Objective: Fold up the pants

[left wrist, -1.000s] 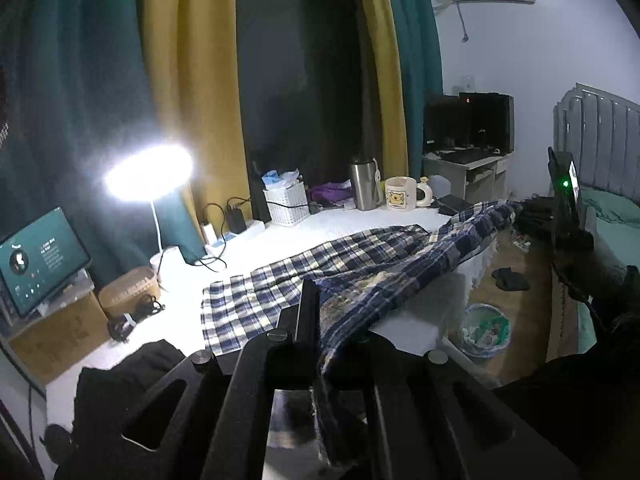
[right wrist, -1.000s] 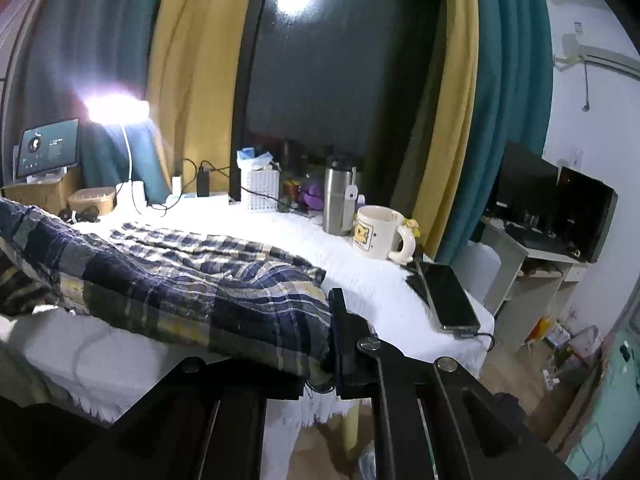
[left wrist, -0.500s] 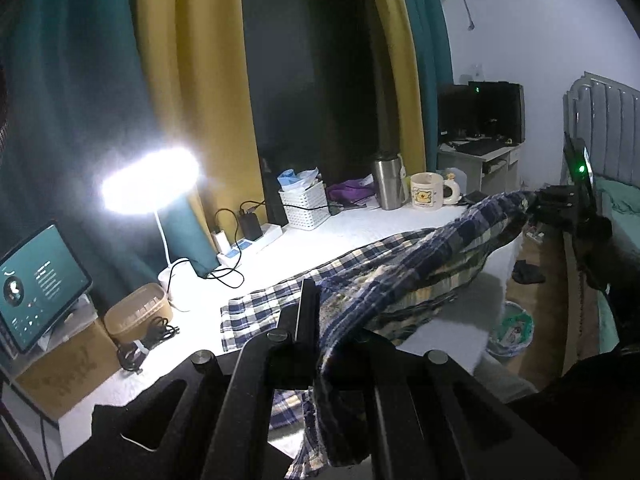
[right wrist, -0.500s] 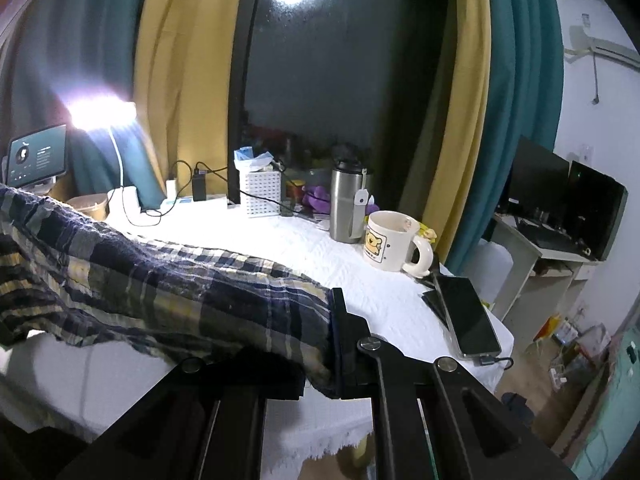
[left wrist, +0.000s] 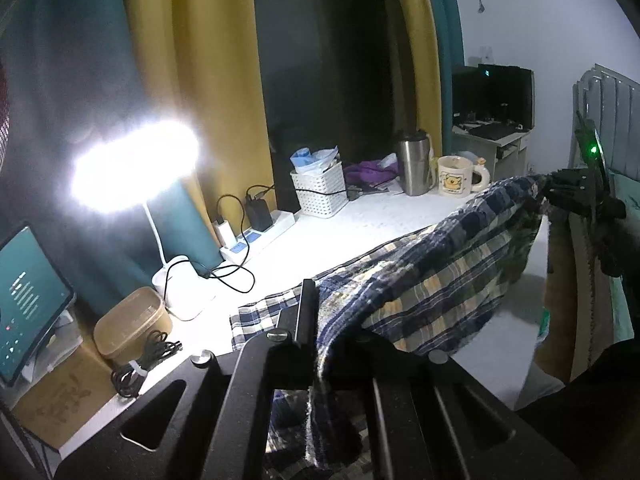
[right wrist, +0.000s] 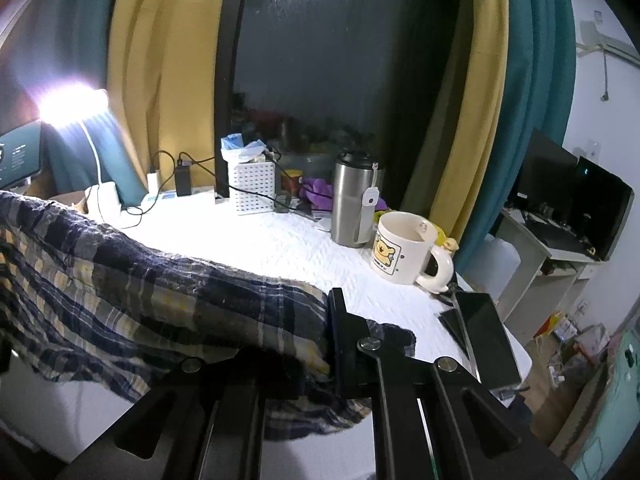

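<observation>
Both pairs of jaws are clamped on cloth: the left gripper (left wrist: 320, 320) pinches one end of the plaid pants (left wrist: 432, 280), and the right gripper (right wrist: 320, 344) pinches the other end, its body showing dark at the right edge of the left wrist view. The pants hang between them as a sagging span in the lower half of each frame, lifted above the white table (right wrist: 280, 248), with their long axis running straight from one gripper to the other; only a short stretch near the left jaws seems to lie on the cloth-covered top. Neither hand is nearer, since each already has its end, so the coming fold likely turns on carrying this held edge toward the far side of the table and laying it over the part that rests there. Beyond the pants, centre right in the right wrist view, stands a mug (right wrist: 404, 248) printed with a cartoon bear and small unreadable lettering, beside a steel tumbler (right wrist: 354, 200) bearing a hanging tag. The tablet screen (left wrist: 28, 300) at lower left shows text too small to read.
</observation>
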Demonstrator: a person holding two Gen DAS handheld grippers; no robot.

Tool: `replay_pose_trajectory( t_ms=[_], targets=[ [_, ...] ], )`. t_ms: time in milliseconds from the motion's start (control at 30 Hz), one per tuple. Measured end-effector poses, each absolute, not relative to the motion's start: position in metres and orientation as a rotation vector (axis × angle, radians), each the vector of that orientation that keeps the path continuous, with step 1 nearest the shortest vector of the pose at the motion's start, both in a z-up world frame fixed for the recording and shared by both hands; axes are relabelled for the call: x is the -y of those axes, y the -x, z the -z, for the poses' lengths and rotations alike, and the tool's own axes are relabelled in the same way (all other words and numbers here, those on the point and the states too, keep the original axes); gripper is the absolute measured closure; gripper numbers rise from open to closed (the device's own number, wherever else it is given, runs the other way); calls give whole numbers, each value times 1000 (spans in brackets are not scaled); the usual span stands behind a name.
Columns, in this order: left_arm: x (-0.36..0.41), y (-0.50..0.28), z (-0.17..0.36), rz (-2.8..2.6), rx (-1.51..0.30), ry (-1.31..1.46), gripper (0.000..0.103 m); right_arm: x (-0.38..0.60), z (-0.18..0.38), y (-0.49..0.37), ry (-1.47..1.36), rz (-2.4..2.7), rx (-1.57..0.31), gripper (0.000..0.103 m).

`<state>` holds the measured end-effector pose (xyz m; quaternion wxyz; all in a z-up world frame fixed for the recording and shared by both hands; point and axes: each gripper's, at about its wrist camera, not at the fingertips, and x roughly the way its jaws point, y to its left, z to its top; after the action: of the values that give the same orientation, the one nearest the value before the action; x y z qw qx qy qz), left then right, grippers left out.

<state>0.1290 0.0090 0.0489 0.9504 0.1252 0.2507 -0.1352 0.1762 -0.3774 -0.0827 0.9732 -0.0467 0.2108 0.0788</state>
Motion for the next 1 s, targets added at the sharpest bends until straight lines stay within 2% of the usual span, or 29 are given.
replay_pose_trajectory(
  t_ms=[1000],
  targets=[
    [-75,-302,57,290,-788,-184,95,323,140,-340,110,-157,-648,93]
  ],
)
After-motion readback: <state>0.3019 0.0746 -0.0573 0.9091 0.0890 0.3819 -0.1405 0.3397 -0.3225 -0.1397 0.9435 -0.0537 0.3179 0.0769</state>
